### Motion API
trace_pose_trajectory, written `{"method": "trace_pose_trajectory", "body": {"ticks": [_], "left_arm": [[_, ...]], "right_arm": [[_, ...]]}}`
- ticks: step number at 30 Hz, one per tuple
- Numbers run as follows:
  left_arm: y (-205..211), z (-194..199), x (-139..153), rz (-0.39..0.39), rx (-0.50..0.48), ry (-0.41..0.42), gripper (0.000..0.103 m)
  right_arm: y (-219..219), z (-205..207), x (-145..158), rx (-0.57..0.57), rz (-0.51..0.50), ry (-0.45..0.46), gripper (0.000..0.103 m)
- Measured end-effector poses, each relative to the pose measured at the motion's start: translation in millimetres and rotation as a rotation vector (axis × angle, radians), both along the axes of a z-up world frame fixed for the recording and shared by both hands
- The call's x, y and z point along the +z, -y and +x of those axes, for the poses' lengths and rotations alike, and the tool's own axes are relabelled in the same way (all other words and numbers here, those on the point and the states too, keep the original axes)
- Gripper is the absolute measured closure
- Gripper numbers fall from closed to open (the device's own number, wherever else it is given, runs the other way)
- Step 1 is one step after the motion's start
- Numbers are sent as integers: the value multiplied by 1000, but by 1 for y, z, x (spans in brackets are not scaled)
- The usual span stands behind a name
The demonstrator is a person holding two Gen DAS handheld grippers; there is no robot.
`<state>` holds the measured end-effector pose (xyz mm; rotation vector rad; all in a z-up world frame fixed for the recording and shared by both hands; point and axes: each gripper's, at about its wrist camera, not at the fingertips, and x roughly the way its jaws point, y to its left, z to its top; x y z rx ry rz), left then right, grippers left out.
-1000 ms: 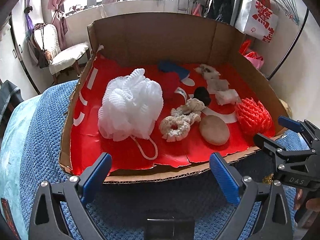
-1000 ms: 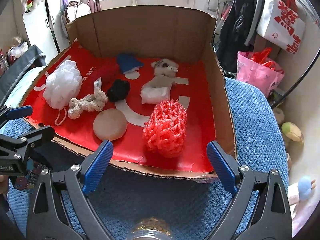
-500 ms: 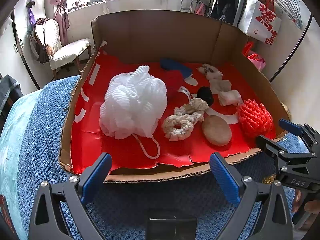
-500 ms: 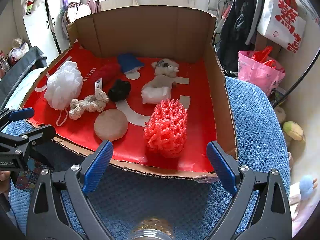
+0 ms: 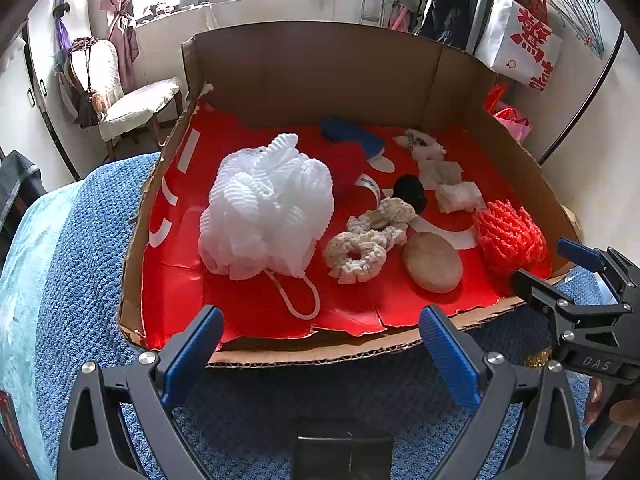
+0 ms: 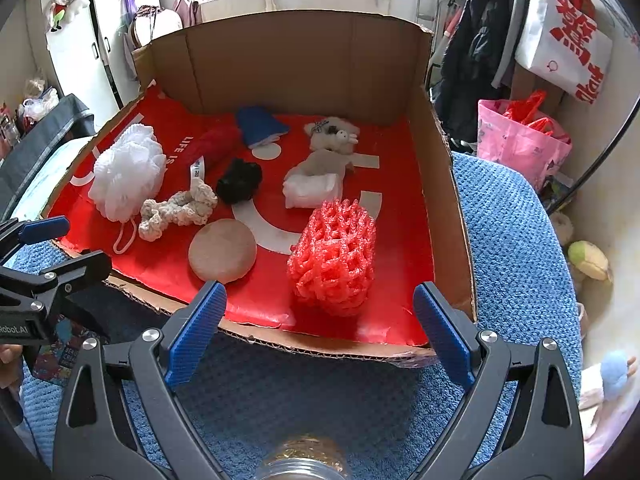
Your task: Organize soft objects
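A cardboard box (image 5: 304,68) (image 6: 304,60) with a red floor holds soft things. At left lies a white mesh bath puff (image 5: 266,208) (image 6: 128,172). Beside it are a cream crocheted scrunchie (image 5: 366,246) (image 6: 176,210), a tan round sponge (image 5: 432,262) (image 6: 222,250), a black pom (image 5: 410,192) (image 6: 240,180), and a red foam net (image 5: 510,236) (image 6: 334,258). Farther back sit white cloths (image 6: 314,190), a plush toy (image 6: 332,136) and a blue cloth (image 6: 258,126). My left gripper (image 5: 320,344) hangs open before the box's front edge. My right gripper (image 6: 318,326) is open too, empty, facing the red net.
The box rests on a blue knitted blanket (image 5: 280,400) (image 6: 508,240). A chair (image 5: 136,100) stands at back left. A pink bag (image 6: 520,136) and a white paper bag (image 6: 568,40) are at right, with plush toys (image 6: 588,260) on the floor.
The left wrist view has drifted slightly closer to the box. The right gripper has hardly moved. Nothing in the box has shifted.
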<state>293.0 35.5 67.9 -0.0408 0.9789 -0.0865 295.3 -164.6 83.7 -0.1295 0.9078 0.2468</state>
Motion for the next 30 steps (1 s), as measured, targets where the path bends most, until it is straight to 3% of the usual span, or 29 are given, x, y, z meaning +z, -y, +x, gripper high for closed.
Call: {"method": "trace_pose_trajectory", "body": {"ticks": [30], "left_arm": [[0, 0, 1, -5, -7, 2, 3]], "right_arm": [[-1, 2, 0, 0, 4, -2, 7]]}}
